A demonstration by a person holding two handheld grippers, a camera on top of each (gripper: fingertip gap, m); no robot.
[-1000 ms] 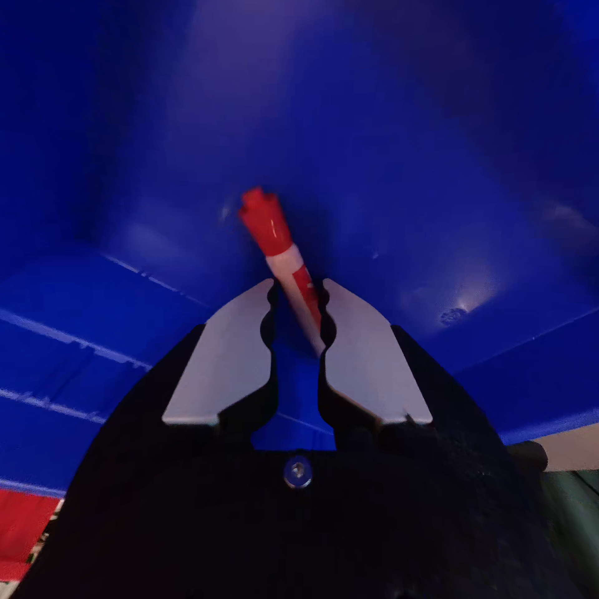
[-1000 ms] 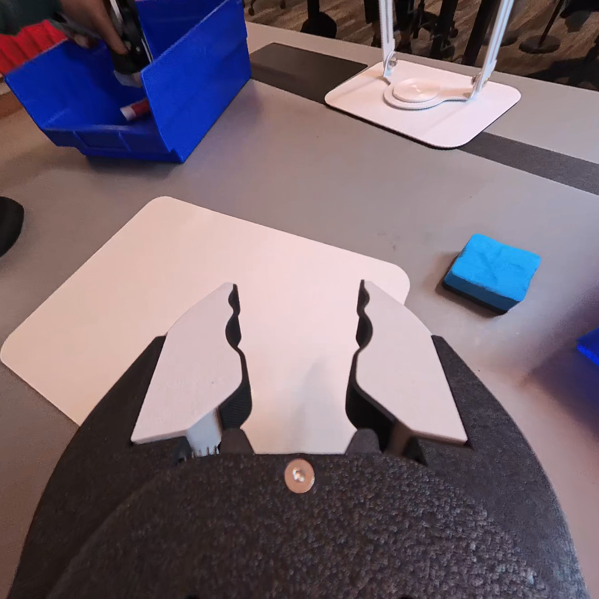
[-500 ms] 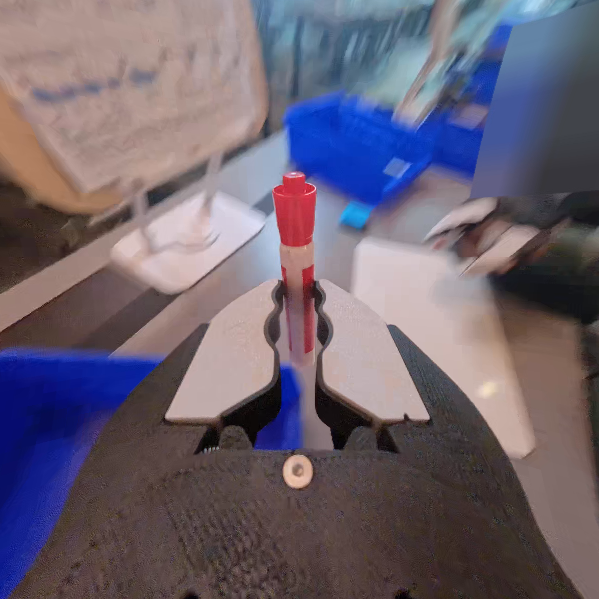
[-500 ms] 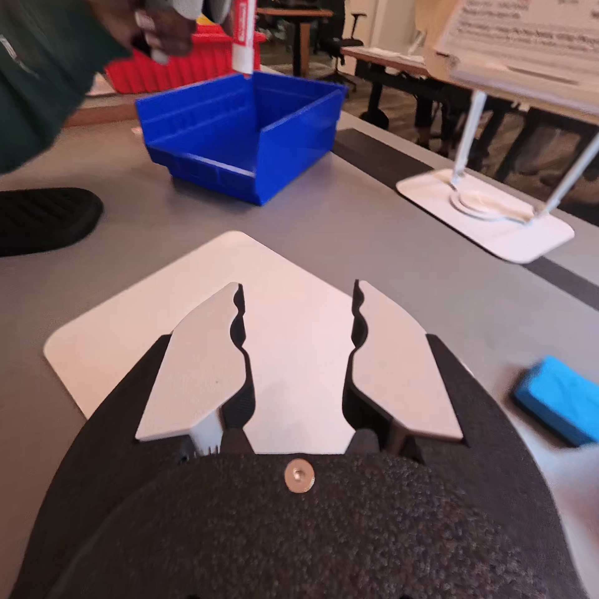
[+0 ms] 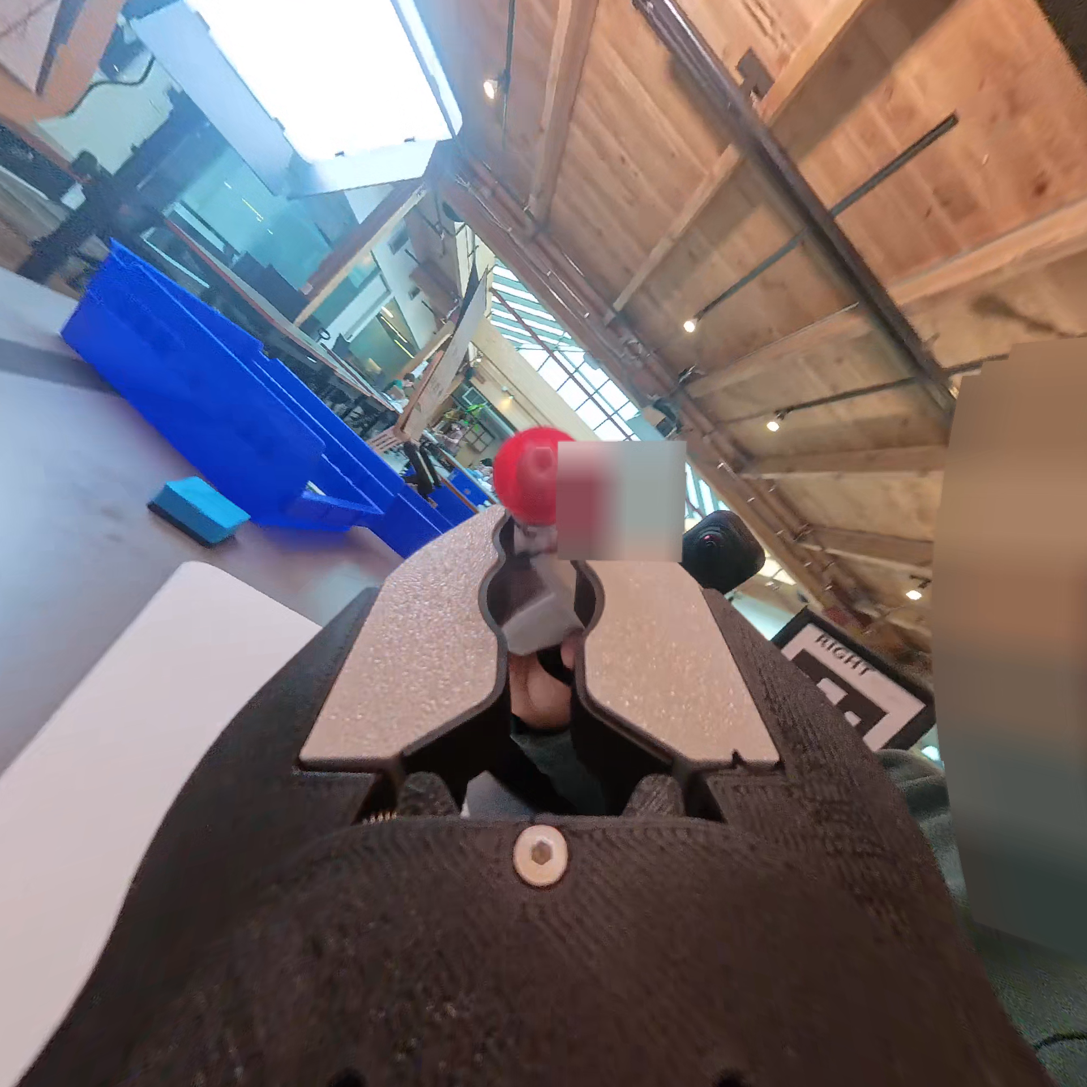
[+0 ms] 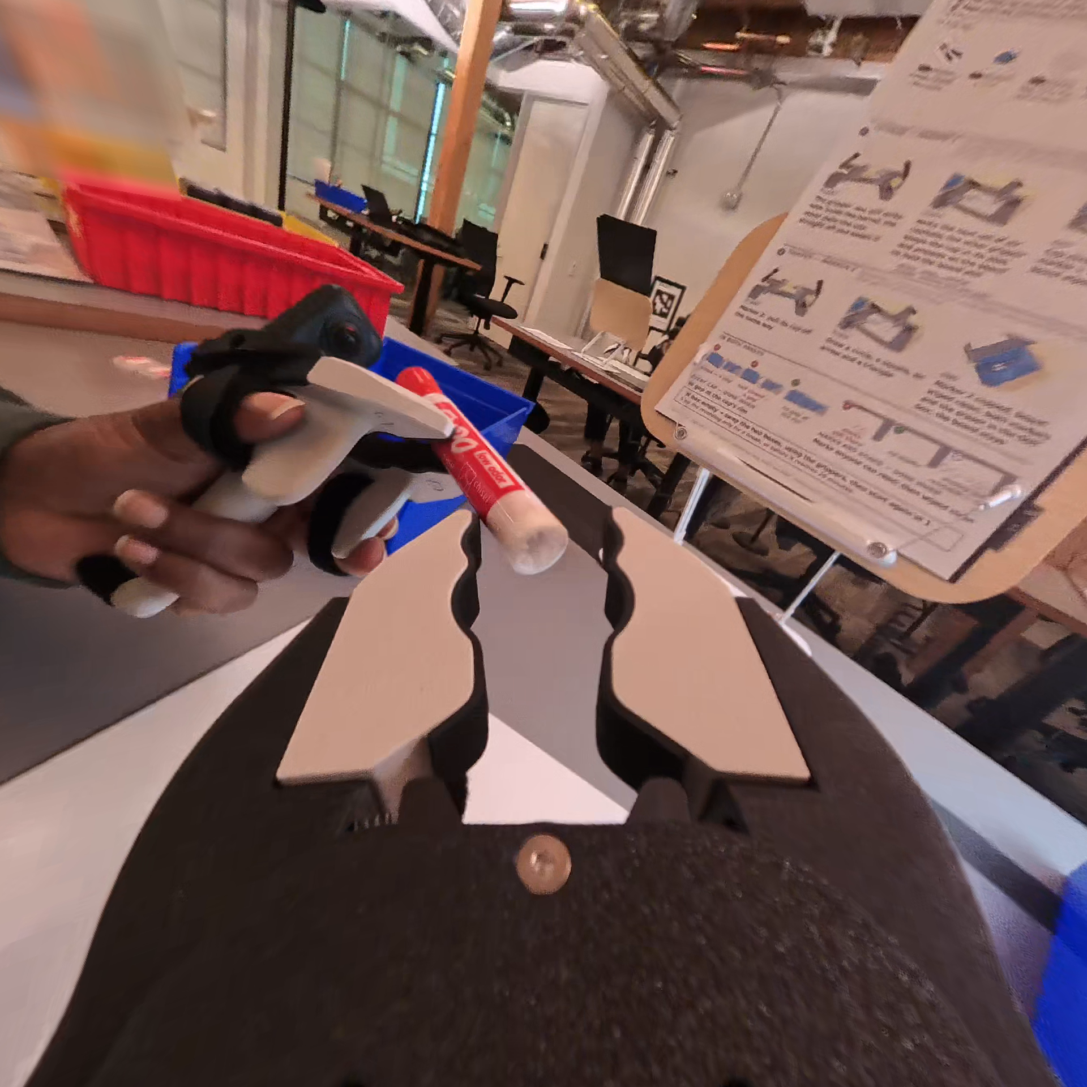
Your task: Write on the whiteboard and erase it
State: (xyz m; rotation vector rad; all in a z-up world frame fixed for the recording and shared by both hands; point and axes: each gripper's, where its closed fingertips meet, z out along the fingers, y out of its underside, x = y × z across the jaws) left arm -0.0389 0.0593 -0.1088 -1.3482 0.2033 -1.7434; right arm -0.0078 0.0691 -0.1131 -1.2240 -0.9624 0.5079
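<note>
Above the grey table [image 6: 88,676], red marker [image 6: 482,470] clamped in left gripper [image 6: 432,456], just ahead of gaping, empty right gripper [image 6: 541,532]

Blue bin [image 6: 470,406] far left on grey table [image 6: 70,676]; red bin [image 6: 206,259] beyond it. Illustrated instruction sheet on wooden stand [image 6: 917,282], far right. Second blue bin [image 5: 235,406] on table, left-wrist view. Office chairs [image 6: 488,282] in background.

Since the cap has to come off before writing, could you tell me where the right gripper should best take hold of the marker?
Probably the white rear end of the marker, approached head-on. That end juts free toward the open right gripper, while the left gripper clamps the middle and the red cap points away.
</note>
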